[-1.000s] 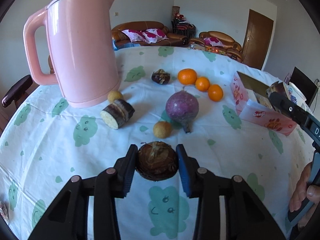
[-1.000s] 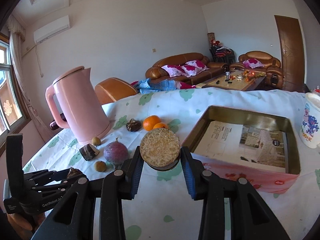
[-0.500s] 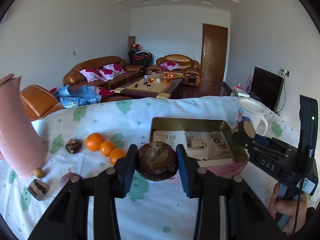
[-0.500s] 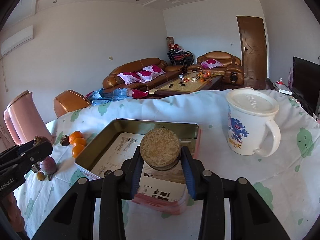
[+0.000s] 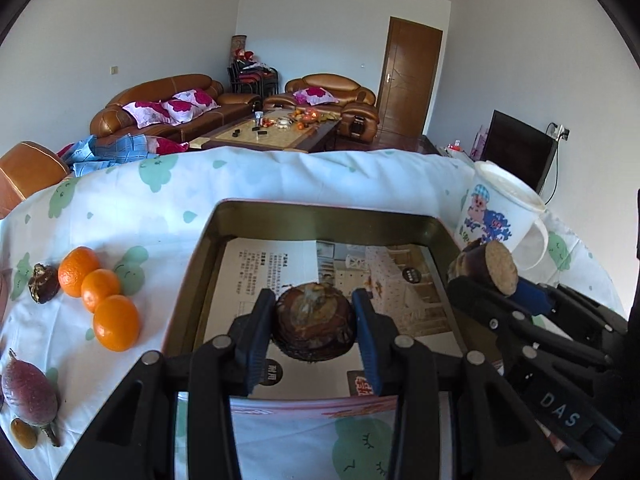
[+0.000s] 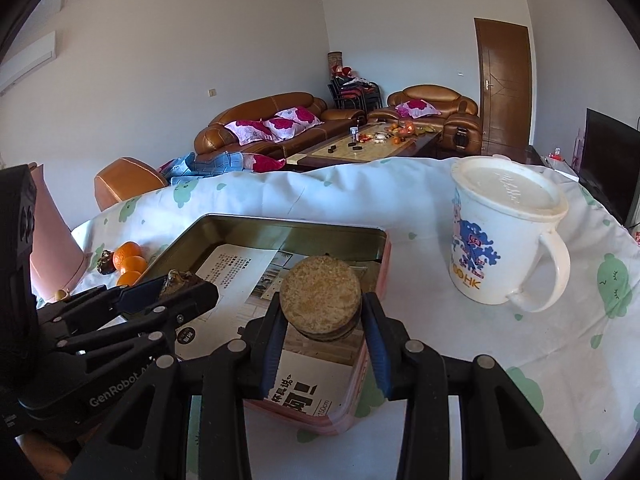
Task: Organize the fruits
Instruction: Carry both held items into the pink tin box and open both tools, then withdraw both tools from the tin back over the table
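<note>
Both grippers had moved from beside the tin to above it: the left gripper [image 5: 314, 330], clamped on a dark round fruit [image 5: 313, 328], hung over the paper-lined tin [image 5: 320, 210], while the right gripper [image 6: 322, 316], angled leftward, pinched a cut fruit chunk [image 6: 320, 300] above the tin's right side.

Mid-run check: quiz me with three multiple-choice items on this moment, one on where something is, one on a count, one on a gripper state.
1. Where is the white mug?
A. inside the tin
B. on the tablecloth, right of the tin
C. beside the oranges

2. How many oranges lie left of the tin?
A. two
B. three
C. five

3. What is the left gripper doing?
A. open, holding nothing
B. shut on the dark brown piece
C. shut on an orange

Answers:
1 B: it stands on the cloth outside the tin's right wall.
2 B: three lie in a row.
3 B: the dark brown piece sits clamped between its fingers, over the tin.
</note>
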Tool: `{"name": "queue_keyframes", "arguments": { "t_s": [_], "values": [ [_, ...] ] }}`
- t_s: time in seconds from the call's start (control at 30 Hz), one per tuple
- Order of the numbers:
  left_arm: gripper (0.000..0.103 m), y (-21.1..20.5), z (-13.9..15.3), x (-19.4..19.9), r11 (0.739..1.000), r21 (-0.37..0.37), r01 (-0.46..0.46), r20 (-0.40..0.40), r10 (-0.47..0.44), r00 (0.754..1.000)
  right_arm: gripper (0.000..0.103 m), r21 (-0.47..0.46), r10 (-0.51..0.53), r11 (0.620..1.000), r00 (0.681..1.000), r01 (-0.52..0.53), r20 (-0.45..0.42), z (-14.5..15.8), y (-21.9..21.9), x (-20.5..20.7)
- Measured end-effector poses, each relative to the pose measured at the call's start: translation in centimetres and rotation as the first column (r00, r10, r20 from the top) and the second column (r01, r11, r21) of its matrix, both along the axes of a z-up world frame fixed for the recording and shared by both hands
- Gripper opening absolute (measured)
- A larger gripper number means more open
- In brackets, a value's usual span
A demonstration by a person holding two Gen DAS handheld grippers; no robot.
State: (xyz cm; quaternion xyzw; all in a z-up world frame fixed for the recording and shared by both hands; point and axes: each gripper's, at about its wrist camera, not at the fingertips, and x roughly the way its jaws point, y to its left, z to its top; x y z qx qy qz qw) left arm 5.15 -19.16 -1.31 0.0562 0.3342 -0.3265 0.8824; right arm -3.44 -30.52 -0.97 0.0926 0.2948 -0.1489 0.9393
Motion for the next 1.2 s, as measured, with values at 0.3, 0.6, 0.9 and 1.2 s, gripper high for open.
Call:
{"name": "queue_keyframes", "arguments": {
  "t_s": [0.3, 0.6, 0.9, 1.2],
  "values": [
    [0.041, 0.0, -0.6, 0.4, 0.999, 0.033, -0.034, -0.020, 0.034, 0.999, 0.040, 0.065, 0.042, 0.997, 0.999, -0.041, -0.008, -0.8, -0.2, 0.6],
    [0.082, 1.2, -0.5, 0.2, 0.991, 0.028, -0.134, 0.015, 0.134, 0.991, 0.058, 0.111, 0.060, 0.992, 0.997, -0.064, 0.042, -0.6, -0.2, 0.1],
    [0.103, 1.9, 1.0, -3.5, 0.981, 0.062, -0.186, 0.233, 0.167, 0.958, 0.075, -0.003, -0.078, 0.997, 0.981, 0.080, 0.177, 1.5, -0.5, -2.4],
    [0.103, 5.2, 1.5, -4.1, 0.965, 0.007, -0.262, 0.248, 0.252, 0.935, 0.075, -0.117, -0.115, 0.981, 0.952, 0.153, 0.282, 2.3, 1.1, -4.1]
  ]
}}
